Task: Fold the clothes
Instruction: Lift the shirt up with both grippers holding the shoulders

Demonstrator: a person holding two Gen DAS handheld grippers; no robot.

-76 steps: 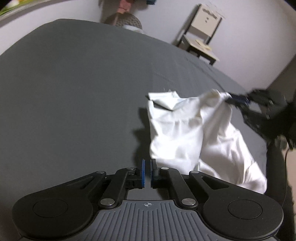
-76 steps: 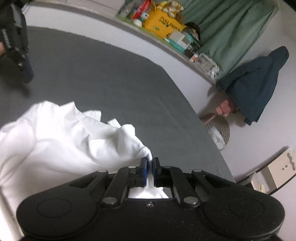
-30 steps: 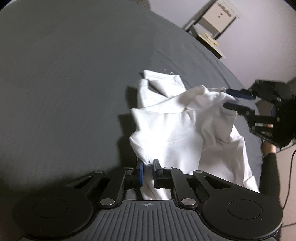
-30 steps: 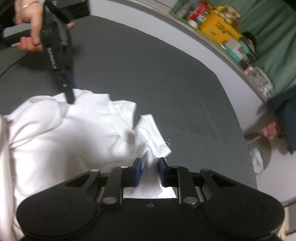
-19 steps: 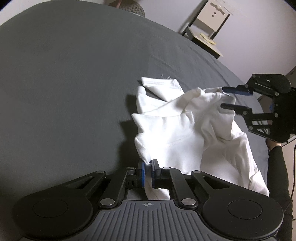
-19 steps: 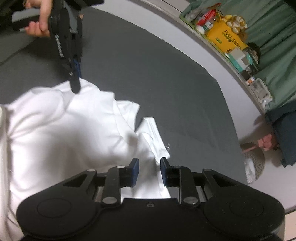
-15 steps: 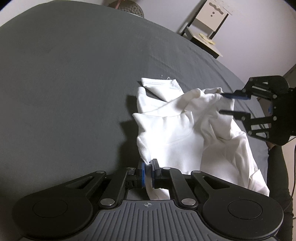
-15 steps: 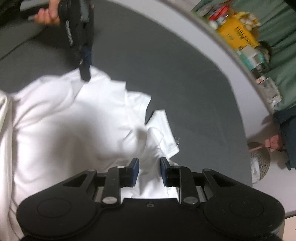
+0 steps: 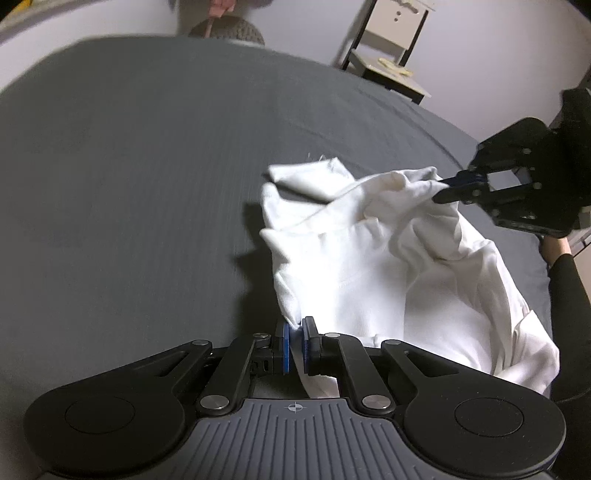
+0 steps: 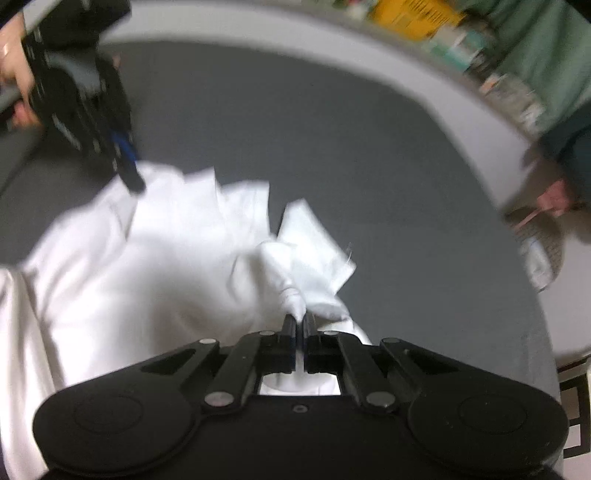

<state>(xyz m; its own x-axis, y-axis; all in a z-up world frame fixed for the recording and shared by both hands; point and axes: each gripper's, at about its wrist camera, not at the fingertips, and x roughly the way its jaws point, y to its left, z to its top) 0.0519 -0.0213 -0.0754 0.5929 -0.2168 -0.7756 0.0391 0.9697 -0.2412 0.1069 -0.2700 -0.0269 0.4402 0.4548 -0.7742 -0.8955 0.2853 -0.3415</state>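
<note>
A crumpled white garment (image 9: 388, 266) lies on a dark grey sheet (image 9: 129, 184). My left gripper (image 9: 294, 334) is shut on a near corner of the garment. My right gripper (image 9: 443, 188) shows at the right of the left wrist view, pinching a far bunch of the cloth. In the right wrist view the right gripper (image 10: 299, 326) is shut on a raised fold of the garment (image 10: 147, 288), and the left gripper (image 10: 129, 173) shows at upper left, on the cloth's far edge. A folded sleeve (image 10: 317, 247) lies flat beside the raised fold.
A small white chair (image 9: 388, 55) and a round woven basket (image 9: 225, 33) stand past the bed's far edge. In the right wrist view a cluttered shelf (image 10: 443, 29) and green curtain (image 10: 535, 44) run along the wall, with a dark jacket (image 10: 569, 136) hanging at right.
My right gripper, open half a second ago, has closed on a fold of the garment and lifted it. My left gripper stays shut on its corner.
</note>
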